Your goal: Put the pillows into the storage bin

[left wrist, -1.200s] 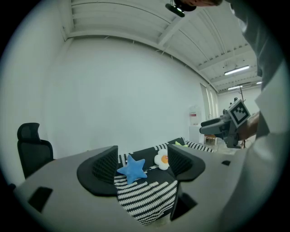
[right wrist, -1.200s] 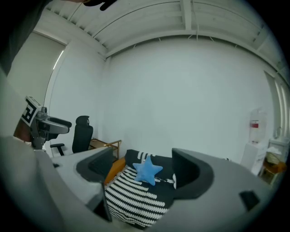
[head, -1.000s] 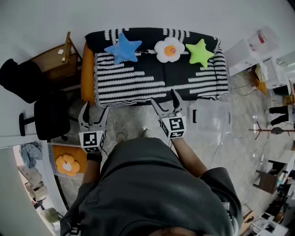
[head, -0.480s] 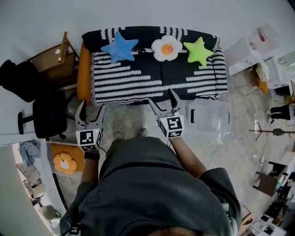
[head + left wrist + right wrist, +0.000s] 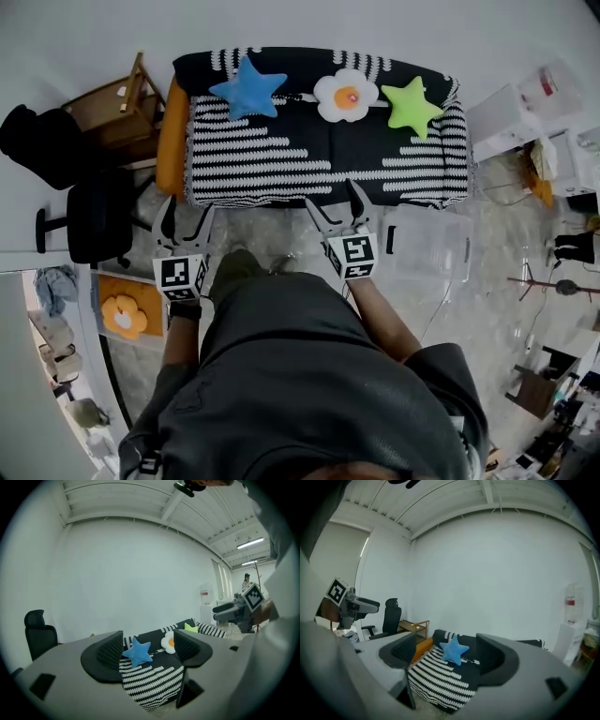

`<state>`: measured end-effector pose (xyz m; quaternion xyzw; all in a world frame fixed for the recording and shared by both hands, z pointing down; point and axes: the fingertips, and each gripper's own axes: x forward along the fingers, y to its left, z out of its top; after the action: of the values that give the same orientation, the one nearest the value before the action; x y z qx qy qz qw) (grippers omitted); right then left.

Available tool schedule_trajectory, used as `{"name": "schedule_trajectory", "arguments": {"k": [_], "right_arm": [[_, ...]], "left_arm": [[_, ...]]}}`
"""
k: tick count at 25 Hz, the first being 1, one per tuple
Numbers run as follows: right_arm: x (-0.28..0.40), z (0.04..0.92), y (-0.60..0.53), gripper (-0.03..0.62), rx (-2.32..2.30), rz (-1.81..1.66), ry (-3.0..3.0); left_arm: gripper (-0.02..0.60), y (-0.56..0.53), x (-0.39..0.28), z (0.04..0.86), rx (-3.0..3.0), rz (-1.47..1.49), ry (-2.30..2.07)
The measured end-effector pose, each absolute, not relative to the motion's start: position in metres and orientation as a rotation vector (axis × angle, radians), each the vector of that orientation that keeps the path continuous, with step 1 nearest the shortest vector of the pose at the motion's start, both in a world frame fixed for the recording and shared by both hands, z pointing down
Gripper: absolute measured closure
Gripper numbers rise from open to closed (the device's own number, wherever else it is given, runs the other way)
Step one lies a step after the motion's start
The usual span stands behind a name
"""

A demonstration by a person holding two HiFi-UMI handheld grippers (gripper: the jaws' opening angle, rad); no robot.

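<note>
Both the left gripper (image 5: 187, 208) and the right gripper (image 5: 333, 202) hover just before the sofa (image 5: 319, 155), jaws wide apart and holding nothing. The clear storage bin (image 5: 431, 248) stands before the sofa too. Blue star pillow (image 5: 248, 89), flower pillow (image 5: 348, 97) and green star pillow (image 5: 413, 106) lean along the sofa's back.

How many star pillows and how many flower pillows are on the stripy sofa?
Star pillows: 2, the blue star and the green star
Flower pillows: 1, the white flower
Total: 3

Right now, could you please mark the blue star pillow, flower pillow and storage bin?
blue star pillow (image 5: 248, 90): head view, its centre.
flower pillow (image 5: 347, 96): head view, orange middle.
storage bin (image 5: 427, 217): head view, far rim.
</note>
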<state>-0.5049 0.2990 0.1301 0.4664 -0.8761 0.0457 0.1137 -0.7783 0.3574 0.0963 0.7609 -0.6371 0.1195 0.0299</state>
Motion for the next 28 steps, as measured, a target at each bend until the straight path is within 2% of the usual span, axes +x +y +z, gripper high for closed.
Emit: {"name": "schedule_trajectory", "arguments": {"k": [13,28], "right_arm": [[-0.509,0.137,0.260,0.198,1.415,0.126,-2.513],[-0.578,0.153,0.103,0.198,1.409,0.163,-2.415]], "left_arm": [[0.244,0.301,-0.795,0.123,2.359,0.353,-1.897],[0.244,0.125,-0.856,0.158,2.369,0.364,-1.760]]}}
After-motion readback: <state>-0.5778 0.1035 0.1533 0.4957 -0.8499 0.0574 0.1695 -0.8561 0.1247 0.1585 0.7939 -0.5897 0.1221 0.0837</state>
